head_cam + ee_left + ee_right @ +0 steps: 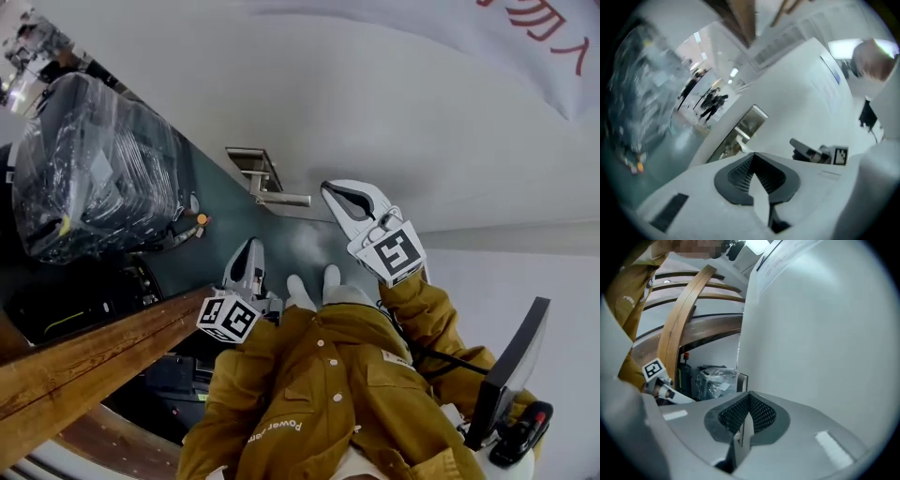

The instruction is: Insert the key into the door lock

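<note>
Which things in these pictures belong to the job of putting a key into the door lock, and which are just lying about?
Belong to the job:
- door lock
- door
- left gripper, shut
- right gripper, shut
(no key shows)

Just lying about:
- plastic-wrapped black bundle
- wooden rail
- dark screen
</note>
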`<state>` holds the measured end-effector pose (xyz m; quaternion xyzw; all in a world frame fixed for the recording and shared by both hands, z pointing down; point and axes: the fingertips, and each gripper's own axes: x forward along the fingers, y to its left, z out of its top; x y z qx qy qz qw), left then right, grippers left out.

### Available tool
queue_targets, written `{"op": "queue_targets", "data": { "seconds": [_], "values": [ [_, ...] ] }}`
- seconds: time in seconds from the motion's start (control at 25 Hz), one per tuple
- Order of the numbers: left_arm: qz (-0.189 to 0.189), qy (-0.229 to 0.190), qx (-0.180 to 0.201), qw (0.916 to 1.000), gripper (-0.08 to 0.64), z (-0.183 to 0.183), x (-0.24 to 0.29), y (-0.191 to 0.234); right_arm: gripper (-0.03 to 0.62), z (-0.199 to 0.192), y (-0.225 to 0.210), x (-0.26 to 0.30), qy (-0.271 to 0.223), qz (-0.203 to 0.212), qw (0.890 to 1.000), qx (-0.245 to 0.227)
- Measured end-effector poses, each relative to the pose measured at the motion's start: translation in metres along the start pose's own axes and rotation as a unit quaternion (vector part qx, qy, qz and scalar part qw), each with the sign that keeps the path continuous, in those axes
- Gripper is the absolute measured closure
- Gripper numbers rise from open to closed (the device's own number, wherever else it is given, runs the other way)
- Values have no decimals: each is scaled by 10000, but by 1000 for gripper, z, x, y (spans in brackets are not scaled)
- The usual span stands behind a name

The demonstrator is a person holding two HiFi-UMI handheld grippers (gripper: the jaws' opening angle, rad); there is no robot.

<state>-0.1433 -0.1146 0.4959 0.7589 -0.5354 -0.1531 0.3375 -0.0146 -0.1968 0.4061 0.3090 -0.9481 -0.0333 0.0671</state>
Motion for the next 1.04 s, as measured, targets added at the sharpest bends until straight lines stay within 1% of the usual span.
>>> {"op": "queue_targets", "data": {
  "seconds": [0.04, 0.08, 0.12, 0.16, 0.24, 0.32, 0.48, 0.56, 0.68, 0.84, 1.04],
  "values": [
    [8, 26, 560, 9984, 558, 5, -2, -14, 588, 4, -4, -3, -10, -180, 9998, 48],
    [-35, 6, 935, 9956, 558, 9, -2, -27, 588, 6, -8, -5, -19, -309, 9995, 35],
    [-93, -39, 1150, 9933, 558, 12, -1, -38, 588, 7, -10, -6, -27, -384, 9992, 62],
    [-130, -86, 1276, 9917, 558, 14, 2, -46, 588, 8, -10, -6, -36, -413, 9990, 133],
    [-170, -133, 1435, 9894, 558, 16, 8, -59, 588, 10, -8, -5, -89, -373, 9992, 115],
    [-265, -121, 1502, 9882, 558, 16, 13, -68, 588, 11, -7, -5, -93, -320, 9994, 44],
    [-377, -81, 1425, 9890, 558, 17, 17, -72, 588, 9, -2, -4, -40, -329, 9991, 258],
    [-378, -105, 1392, 9895, 558, 20, 19, -72, 588, 10, -3, -3, -58, -316, 9994, 139],
    [-395, -187, 1450, 9885, 558, 29, 20, -77, 588, 13, -4, -1, -87, -283, 9996, -23],
    [-408, -199, 1474, 9880, 558, 33, 20, -79, 588, 14, -3, -2, -106, -293, 9995, 85],
    [-433, -116, 1387, 9893, 558, 31, 20, -79, 588, 12, 0, -4, -64, -326, 9992, 243]
  ]
}}
